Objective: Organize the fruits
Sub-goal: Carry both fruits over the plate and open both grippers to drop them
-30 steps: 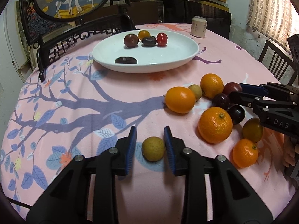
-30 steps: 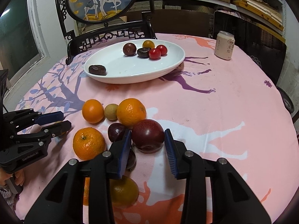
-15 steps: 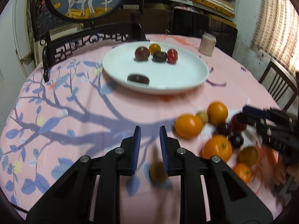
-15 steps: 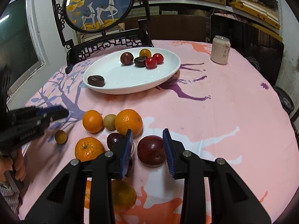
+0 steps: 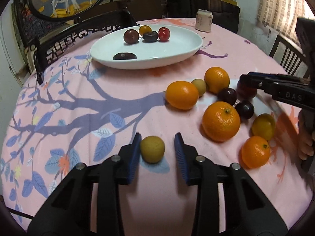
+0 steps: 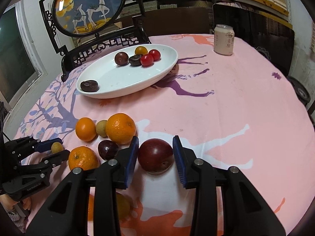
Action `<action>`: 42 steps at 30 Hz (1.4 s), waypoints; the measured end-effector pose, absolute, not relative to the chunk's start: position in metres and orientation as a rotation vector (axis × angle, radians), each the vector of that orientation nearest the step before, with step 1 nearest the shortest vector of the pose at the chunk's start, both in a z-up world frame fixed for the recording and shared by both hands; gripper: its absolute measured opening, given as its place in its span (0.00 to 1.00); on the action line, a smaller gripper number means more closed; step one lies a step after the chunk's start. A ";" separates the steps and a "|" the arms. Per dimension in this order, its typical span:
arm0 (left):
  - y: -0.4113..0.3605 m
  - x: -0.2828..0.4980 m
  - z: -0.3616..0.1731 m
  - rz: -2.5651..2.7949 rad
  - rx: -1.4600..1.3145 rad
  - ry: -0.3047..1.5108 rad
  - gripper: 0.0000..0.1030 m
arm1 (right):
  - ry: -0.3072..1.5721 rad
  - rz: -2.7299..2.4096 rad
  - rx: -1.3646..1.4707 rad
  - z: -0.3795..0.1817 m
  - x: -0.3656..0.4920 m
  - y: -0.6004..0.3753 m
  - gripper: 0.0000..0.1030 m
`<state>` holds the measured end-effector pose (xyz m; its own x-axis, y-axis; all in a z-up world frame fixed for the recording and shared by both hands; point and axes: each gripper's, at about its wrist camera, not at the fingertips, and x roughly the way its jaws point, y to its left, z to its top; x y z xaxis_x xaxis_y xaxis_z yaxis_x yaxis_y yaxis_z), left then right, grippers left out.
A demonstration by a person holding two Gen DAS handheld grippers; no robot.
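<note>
A small yellow-green fruit (image 5: 152,151) lies on the pink cloth between the blue pads of my left gripper (image 5: 157,143). Its jaws are opening: the left pad is at the fruit's skin and the right pad stands clear. A dark red plum (image 6: 155,155) rests on the cloth between the pads of my right gripper (image 6: 155,147), whose jaws are also opening and closely flank it. The white plate (image 5: 177,59) at the back holds several small fruits. In the right wrist view the left gripper (image 6: 59,147) shows at the far left around the small fruit (image 6: 57,147).
Several oranges (image 5: 220,121), dark plums (image 5: 244,110) and a yellow fruit (image 5: 263,123) cluster between the two grippers. A drink can (image 6: 223,39) stands at the back right. A carved chair with a round deer picture (image 6: 88,5) stands behind the plate. A hand (image 5: 305,137) holds the right gripper.
Half a second ago both grippers were lifted with narrower jaws. Both have come back down, each with wider jaws around its fruit. The fruits lie where they were.
</note>
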<state>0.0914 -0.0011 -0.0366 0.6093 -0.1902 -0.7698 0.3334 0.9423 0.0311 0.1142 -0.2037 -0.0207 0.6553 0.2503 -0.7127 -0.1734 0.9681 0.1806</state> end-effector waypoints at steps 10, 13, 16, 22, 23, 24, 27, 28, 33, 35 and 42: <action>0.007 0.097 -0.021 -0.270 0.144 0.812 0.23 | 0.850 0.293 0.099 -0.025 0.113 -0.195 0.37; 0.012 0.110 -0.008 -0.246 0.122 0.784 0.23 | 0.823 0.293 0.085 -0.020 0.110 -0.192 0.36; 0.013 0.129 0.008 -0.222 0.115 0.753 0.23 | 0.781 0.288 0.097 -0.006 0.115 -0.194 0.36; 0.005 0.184 0.038 -0.173 0.102 0.697 0.23 | 0.744 0.280 0.123 0.021 0.162 -0.185 0.36; 0.004 0.193 0.040 -0.169 0.095 0.696 0.23 | 0.741 0.280 0.128 0.023 0.172 -0.181 0.36; 0.003 0.202 0.040 -0.164 0.087 0.696 0.23 | 0.742 0.282 0.130 0.024 0.179 -0.179 0.36; 0.003 0.228 0.035 -0.147 0.057 0.699 0.23 | 0.751 0.282 0.114 0.022 0.202 -0.166 0.36; 0.004 0.236 0.031 -0.141 0.047 0.705 0.23 | 0.753 0.276 0.096 0.019 0.209 -0.161 0.36; 0.010 0.259 0.011 -0.131 0.014 0.734 0.26 | 0.780 0.293 0.072 0.006 0.228 -0.156 0.38; 0.014 0.265 0.003 -0.139 0.000 0.756 0.43 | 0.805 0.302 0.061 0.001 0.232 -0.155 0.42; 0.019 0.263 -0.002 -0.114 -0.014 0.746 0.62 | 0.780 0.284 0.020 0.001 0.225 -0.153 0.43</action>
<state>0.2631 0.0194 -0.0022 0.7283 -0.1087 -0.6766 0.0988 0.9937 -0.0533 0.2253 -0.1531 0.0012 0.6747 0.2601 -0.6907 -0.2456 0.9616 0.1222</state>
